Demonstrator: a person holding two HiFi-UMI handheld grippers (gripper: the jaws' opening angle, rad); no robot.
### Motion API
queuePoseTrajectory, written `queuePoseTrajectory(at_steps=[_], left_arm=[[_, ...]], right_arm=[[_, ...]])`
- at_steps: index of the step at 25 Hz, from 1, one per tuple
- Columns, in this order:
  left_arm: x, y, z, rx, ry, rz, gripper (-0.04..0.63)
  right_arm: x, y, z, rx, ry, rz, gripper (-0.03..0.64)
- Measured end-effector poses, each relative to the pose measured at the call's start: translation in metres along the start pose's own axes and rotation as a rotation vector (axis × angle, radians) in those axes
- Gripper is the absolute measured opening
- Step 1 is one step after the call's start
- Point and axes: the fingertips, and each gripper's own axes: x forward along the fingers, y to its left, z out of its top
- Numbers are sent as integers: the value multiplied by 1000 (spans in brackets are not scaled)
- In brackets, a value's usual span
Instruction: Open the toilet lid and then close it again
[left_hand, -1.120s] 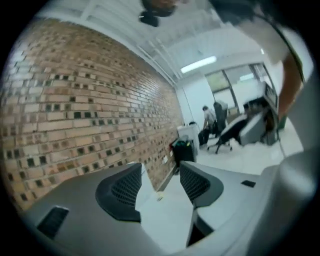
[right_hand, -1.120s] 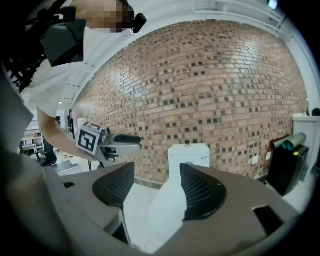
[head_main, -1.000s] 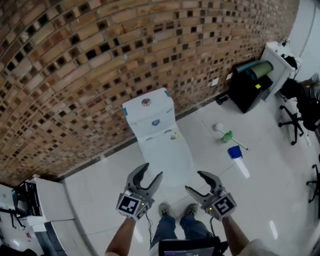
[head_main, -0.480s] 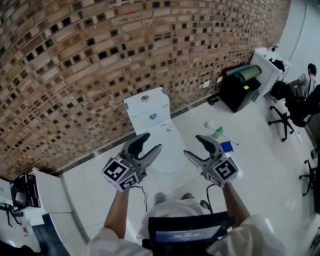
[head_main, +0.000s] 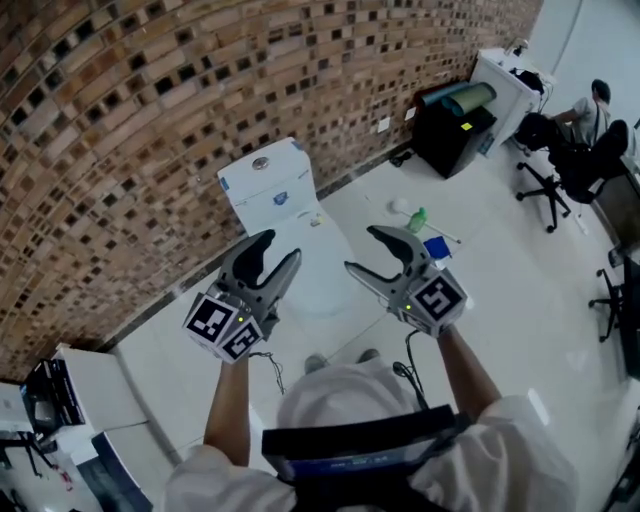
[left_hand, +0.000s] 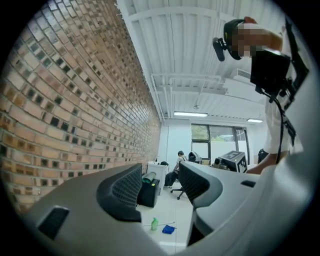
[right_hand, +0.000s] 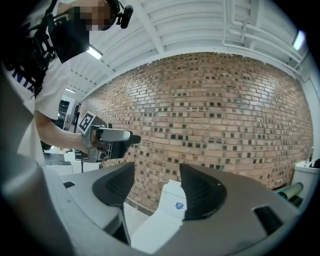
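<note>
Left gripper (head_main: 278, 250) and right gripper (head_main: 362, 250) point level, jaws apart.

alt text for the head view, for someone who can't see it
A person holds a grey left gripper and a matching right gripper, both open and empty, raised before a white ceramic toilet with its lid down, against a brown brick wall. A green bottle is on the floor at right.

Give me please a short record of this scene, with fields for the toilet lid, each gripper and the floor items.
toilet lid: down, nothing touches it
left gripper: jaws apart, empty, held in the air
right gripper: jaws apart, empty, held in the air
floor items: green bottle and blue item, lying apart from the lid
behind: brick wall
</note>
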Motion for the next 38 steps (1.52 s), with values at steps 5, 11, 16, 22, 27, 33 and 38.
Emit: queuePoseTrajectory(at_steps=[5, 11, 16, 22, 27, 33, 38], left_arm=[[-4, 4, 6, -4, -22, -10, 229], [-3, 11, -3, 22, 7, -17, 229], [7, 15, -14, 6, 19, 3, 229], [44, 17, -44, -1, 63, 105, 229], [98, 22, -74, 11, 77, 324, 229], [158, 19, -110, -11, 70, 716, 229], [169, -3, -133, -35, 36, 973, 229]], right_arm=[[6, -3, 1, 18, -12, -18, 296], [16, -6, -10, 24, 11, -29, 296], [20, -14, -17, 19, 43, -10, 296], [7, -68, -35, 12, 38, 30, 296], [-5, -149, -76, -3, 38, 174, 296], [-21, -250, -122, 6, 85, 441, 296], [-15, -296, -168, -164, 152, 637, 296]])
